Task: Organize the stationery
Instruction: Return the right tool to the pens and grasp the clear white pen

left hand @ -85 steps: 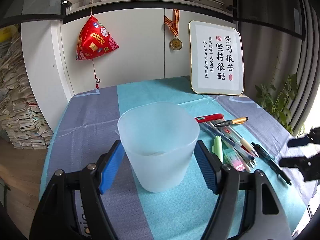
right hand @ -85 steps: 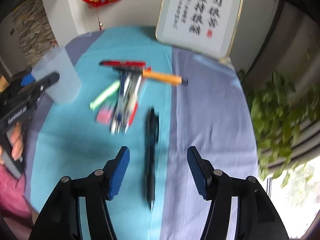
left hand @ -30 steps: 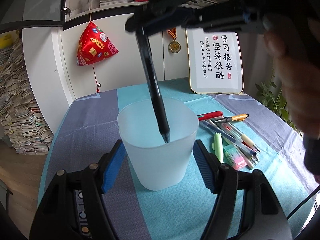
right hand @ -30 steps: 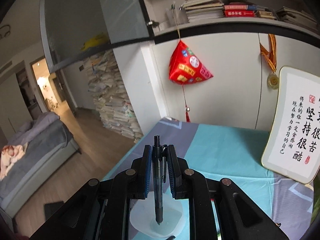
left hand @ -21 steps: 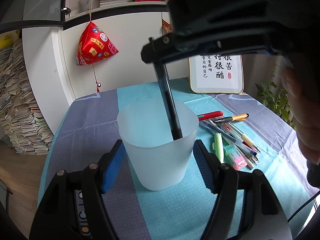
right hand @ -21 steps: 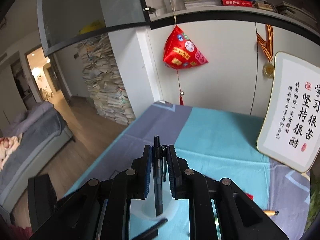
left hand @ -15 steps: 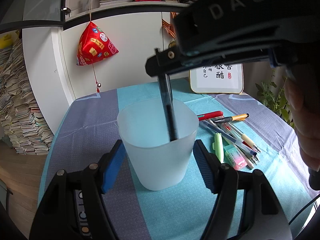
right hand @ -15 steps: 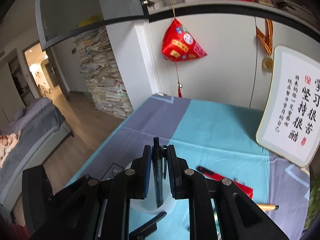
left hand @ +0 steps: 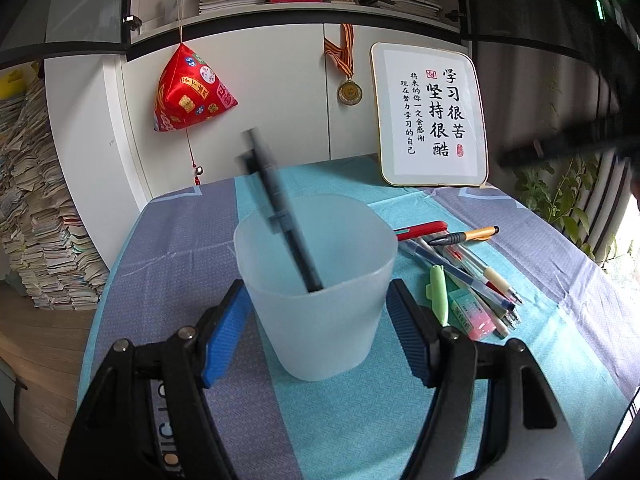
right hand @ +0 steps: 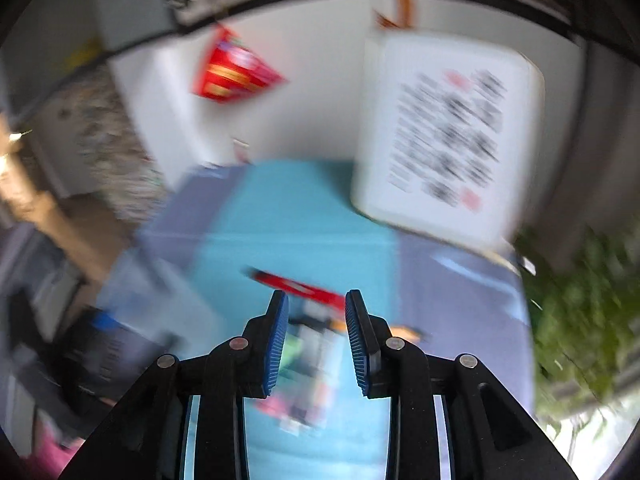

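Cup (left hand: pixel 320 304): translucent plastic, upright on the bench (left hand: pixel 400 432), pressed between the blue pads of the left gripper (left hand: pixel 318 332); jaws closed on its sides.
Black pen (left hand: pixel 280 216): inside the cup, tip down, leaning toward the far-left rim, motion-blurred; nothing holds it.
Right gripper (right hand: pixel 316 336): jaws opening, nothing between them; view heavily blurred, pointing down toward the loose pile.
Loose pile (left hand: pixel 468 276): on the bench just right of the cup; red pen (left hand: pixel 420 230), orange-capped pen (left hand: pixel 466 236), several clear pens, green highlighter (left hand: pixel 438 292), pink-and-blue eraser (left hand: pixel 470 316).
Position relative to jaws: pile lies ahead of and below the right jaws, not yet between them; red pen (right hand: pixel 296 286) shows just past the fingertips.
Step in hand, judged: go for the next pen.
Doing it well: open wider before descending, pick 1 pen at the pile's edge, straddle its barrel crosswise; keep the cup steady.
Risk, judged: crowded pens may lift together.
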Tool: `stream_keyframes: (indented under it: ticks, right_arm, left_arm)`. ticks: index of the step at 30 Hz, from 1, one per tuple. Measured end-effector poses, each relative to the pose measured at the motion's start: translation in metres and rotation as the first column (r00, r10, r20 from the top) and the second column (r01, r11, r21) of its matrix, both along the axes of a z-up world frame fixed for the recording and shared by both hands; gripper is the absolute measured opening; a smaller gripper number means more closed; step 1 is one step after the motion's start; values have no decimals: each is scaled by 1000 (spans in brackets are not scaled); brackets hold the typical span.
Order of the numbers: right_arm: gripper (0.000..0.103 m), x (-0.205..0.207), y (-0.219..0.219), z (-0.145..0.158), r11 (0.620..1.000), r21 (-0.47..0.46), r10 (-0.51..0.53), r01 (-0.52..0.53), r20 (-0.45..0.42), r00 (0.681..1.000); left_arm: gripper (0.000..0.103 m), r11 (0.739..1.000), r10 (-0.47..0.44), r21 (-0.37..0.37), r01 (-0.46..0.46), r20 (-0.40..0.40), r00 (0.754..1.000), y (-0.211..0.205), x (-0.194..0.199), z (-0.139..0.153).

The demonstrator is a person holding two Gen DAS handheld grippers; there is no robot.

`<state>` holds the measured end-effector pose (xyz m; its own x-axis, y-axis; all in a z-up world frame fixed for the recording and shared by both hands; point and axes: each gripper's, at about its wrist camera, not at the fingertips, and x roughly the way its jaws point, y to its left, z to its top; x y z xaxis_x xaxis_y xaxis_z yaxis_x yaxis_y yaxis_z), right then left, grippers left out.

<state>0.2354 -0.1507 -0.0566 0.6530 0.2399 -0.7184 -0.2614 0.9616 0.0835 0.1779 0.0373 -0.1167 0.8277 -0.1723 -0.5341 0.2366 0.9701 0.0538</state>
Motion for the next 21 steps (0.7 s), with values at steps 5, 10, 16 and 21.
stream_keyframes:
  ticks: [5, 10, 16, 21]
  right_arm:
    - [29, -1, -32, -42, 993, -117, -39, 25, -118, 992]
    - [29, 1, -52, -59, 996, 55, -53, 67, -224, 973]
    - [29, 11, -52, -59, 988, 83, -104, 129, -251, 962]
    - [29, 14, -42, -62, 985, 131, -71, 112, -286, 956]
  left_arm:
    - [68, 1000, 0, 3, 0, 1, 1000, 0, -1, 0]
    - [68, 1000, -1, 2, 1, 1, 1000, 1, -1, 0]
    - [68, 1000, -1, 3, 1, 2, 1000, 1, -1, 0]
    - [68, 1000, 0, 6, 0, 2, 1000, 0, -1, 0]
